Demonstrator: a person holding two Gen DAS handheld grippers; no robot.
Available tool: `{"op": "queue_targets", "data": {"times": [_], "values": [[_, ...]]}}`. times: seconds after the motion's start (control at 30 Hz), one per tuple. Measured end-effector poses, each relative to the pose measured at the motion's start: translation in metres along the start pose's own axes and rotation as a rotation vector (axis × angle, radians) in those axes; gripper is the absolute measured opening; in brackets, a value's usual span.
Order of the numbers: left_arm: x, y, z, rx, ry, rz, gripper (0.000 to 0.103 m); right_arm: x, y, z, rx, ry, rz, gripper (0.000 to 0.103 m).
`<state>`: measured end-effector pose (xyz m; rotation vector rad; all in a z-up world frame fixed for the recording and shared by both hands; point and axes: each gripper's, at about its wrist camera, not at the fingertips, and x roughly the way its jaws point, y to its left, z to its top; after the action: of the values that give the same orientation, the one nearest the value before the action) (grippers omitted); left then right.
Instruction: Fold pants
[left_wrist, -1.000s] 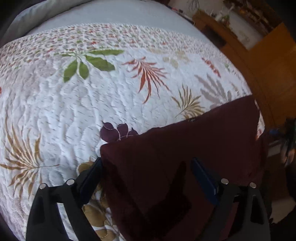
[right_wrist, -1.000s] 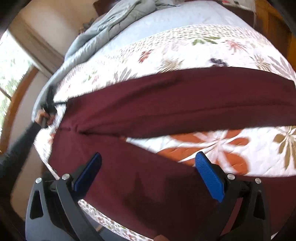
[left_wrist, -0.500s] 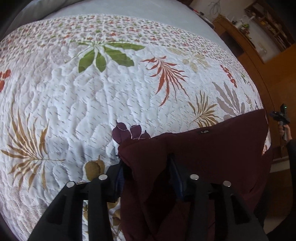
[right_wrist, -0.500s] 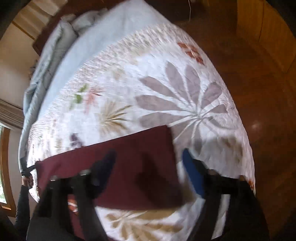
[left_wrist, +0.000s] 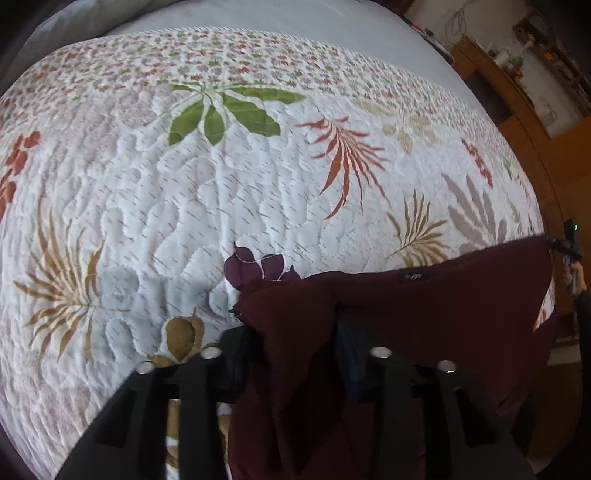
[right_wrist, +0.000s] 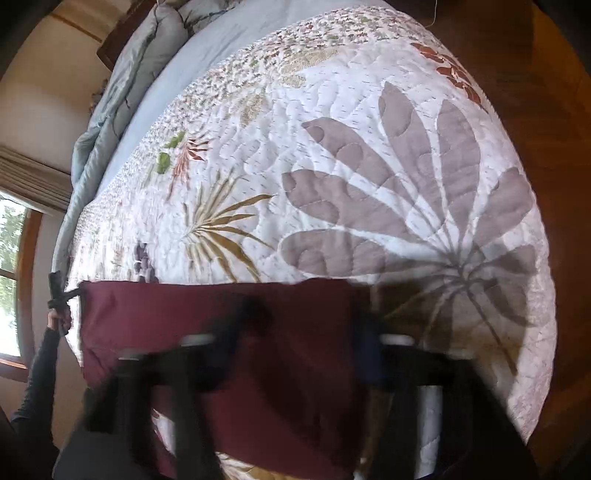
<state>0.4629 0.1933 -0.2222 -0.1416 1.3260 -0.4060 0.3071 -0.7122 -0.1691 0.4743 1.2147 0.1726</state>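
Steeply down-tilted, both grippers' jaws closing on the pants (left_wrist: 424, 317)

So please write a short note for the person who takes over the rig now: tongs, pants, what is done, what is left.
Left tongs: closing, with a bunched corner of the maroon pants between them.
Right tongs: blurred, closing over the opposite end of the pants; grip not confirmed.
Pants: spread along the near edge of the leaf-print quilt, on the bed.
Done: both ends reached.
Left: confirm both grips, lift, fold the pants over, smooth.
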Motion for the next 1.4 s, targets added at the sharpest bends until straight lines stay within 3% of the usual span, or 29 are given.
{"op": "queue_targets", "data": {"times": [0.1,0.33,0.6,0.83,1.03,1.13,1.17,1.2,1.23,1.33,1.4], "values": [[-0.018,-0.008,-0.003,-0.005,-0.056,-0.005,0.022,-0.014,0.015,-0.005,-0.037,-0.025,-0.013,0.021],[-0.090,-0.031,-0.024,0.002,-0.226,-0.060,0.020,-0.077,0.046,-0.023,-0.077,-0.126,-0.060,0.021],[-0.167,-0.060,-0.082,0.037,-0.363,-0.136,0.020,-0.140,0.066,-0.078,-0.108,-0.246,-0.136,0.021],[-0.177,-0.070,-0.164,0.069,-0.362,-0.145,0.020,-0.153,0.063,-0.177,-0.114,-0.313,-0.198,0.023],[-0.137,-0.058,-0.234,0.059,-0.284,-0.127,0.021,-0.131,0.055,-0.274,-0.072,-0.359,-0.247,0.028],[-0.110,-0.049,-0.255,0.030,-0.217,-0.081,0.035,-0.113,0.050,-0.303,-0.048,-0.329,-0.274,0.034],[-0.102,-0.045,-0.262,0.014,-0.193,-0.045,0.048,-0.108,0.049,-0.311,-0.035,-0.325,-0.287,0.039],[-0.099,-0.042,-0.267,0.000,-0.189,-0.019,0.063,-0.108,0.046,-0.317,-0.014,-0.331,-0.291,0.050],[-0.099,-0.037,-0.271,-0.017,-0.185,-0.003,0.068,-0.108,0.044,-0.323,0.008,-0.331,-0.290,0.055],[-0.102,-0.027,-0.288,-0.046,-0.150,0.038,0.081,-0.116,0.035,-0.339,0.097,-0.328,-0.274,0.064],[-0.111,-0.020,-0.300,-0.069,-0.144,0.138,0.081,-0.124,0.023,-0.353,0.232,-0.336,-0.207,0.065]]}}
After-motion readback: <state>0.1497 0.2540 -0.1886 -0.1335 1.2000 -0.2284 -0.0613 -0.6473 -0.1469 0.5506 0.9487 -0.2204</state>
